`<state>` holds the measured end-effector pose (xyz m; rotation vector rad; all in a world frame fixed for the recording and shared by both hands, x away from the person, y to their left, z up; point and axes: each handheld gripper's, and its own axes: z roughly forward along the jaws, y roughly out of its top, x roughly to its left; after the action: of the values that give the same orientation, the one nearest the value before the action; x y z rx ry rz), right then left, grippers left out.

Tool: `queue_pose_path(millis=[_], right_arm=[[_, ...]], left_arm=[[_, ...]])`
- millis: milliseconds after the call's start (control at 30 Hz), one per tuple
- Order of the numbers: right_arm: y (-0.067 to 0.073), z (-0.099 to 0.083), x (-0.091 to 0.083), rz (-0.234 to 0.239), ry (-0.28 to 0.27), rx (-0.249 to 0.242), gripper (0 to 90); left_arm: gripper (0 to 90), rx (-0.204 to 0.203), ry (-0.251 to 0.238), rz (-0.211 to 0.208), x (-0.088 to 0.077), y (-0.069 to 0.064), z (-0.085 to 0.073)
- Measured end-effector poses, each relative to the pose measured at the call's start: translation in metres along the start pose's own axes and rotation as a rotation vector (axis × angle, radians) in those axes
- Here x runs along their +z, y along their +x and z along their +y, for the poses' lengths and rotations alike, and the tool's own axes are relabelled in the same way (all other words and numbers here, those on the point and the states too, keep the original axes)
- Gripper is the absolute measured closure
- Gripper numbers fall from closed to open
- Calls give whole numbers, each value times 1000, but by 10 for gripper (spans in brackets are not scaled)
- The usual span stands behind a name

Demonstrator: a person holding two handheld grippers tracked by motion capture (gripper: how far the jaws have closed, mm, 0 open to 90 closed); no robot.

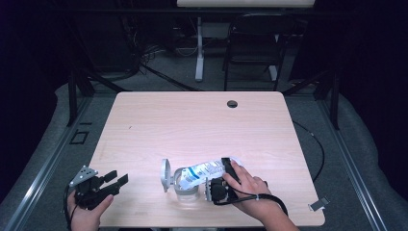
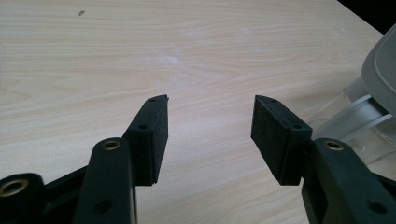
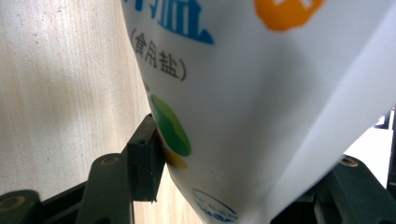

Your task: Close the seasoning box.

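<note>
While held low at the bench's [image 1: 144, 115] seven o'clock corner, left claw [image 1: 119, 179] with jaws apart, gripping nothing, pointing toward three o'clock. Just past it, toward the bench's six o'clock edge, clear container [image 1: 185, 190] with grey hinged lid [image 1: 165, 174] swung up at its nine o'clock side. Lying tilted over that container's mouth, white salt bag [image 1: 204, 171] with blue print. At the bag's three o'clock end, right claw [image 1: 227, 177] clamped wide on the bag [image 3: 261, 93], pads pressing both faces.
</note>
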<state>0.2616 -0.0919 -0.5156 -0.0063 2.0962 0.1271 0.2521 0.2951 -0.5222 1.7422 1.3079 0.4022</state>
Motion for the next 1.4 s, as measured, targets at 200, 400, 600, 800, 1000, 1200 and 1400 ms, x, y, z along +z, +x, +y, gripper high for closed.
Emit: queue_pose_path(millis=[200,400,600,800,1000,1200,1400], right_arm=[[-1,2,-1,-5,15,-26,418],[-2,3,-1,-21,11,-48,419],[-3,3,0,-24,15,-56,420],[-4,5,-2,-34,38,-90,421],[-4,6,-2,-31,35,-86,422],[-5,7,-3,-29,56,-100,422],[-6,8,-3,-36,54,-117,422]], left_arm=[[465,0,1,0,0,0,0],[465,-1,-4,1,0,0,0],[465,-1,-5,2,0,0,0],[465,-3,-3,3,0,1,0],[465,-3,-5,3,0,1,0],[465,-3,-2,3,0,1,0],[465,-5,-8,5,0,1,-1]])
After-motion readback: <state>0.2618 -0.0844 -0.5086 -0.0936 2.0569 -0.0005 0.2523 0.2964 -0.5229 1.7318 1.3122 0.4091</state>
